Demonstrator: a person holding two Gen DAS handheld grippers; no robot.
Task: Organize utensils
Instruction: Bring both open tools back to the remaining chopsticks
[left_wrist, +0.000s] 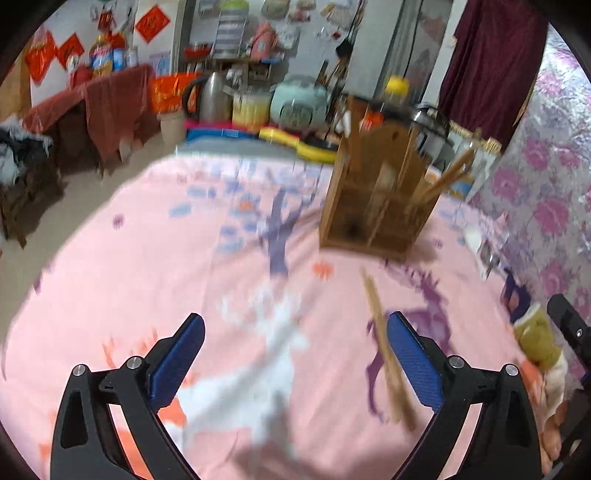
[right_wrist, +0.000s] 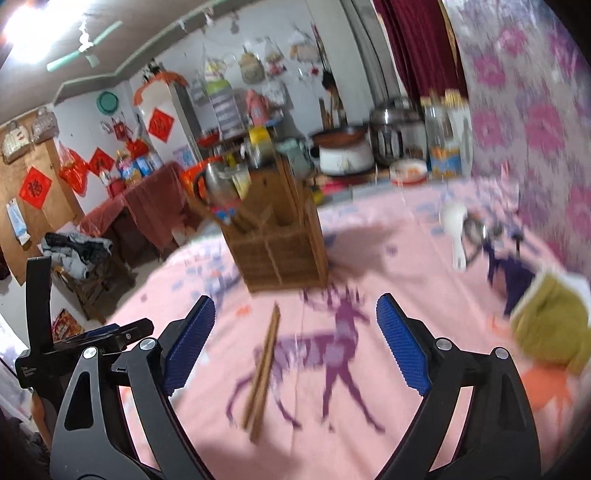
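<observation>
Here, a pink deer-patterned tablecloth (right_wrist: 424, 236) carries a slatted wooden utensil holder (right_wrist: 280, 254) near its far edge, sticks already standing inside. Next, both grippers, left (left_wrist: 295, 365) and right (right_wrist: 295, 341), hang spread apart, gripping nothing. Between the right one's blue fingers, brown wooden chopsticks (right_wrist: 263, 373) lie flat.

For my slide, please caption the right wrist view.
Open right gripper above chopsticks lying before the wooden holder.
</observation>
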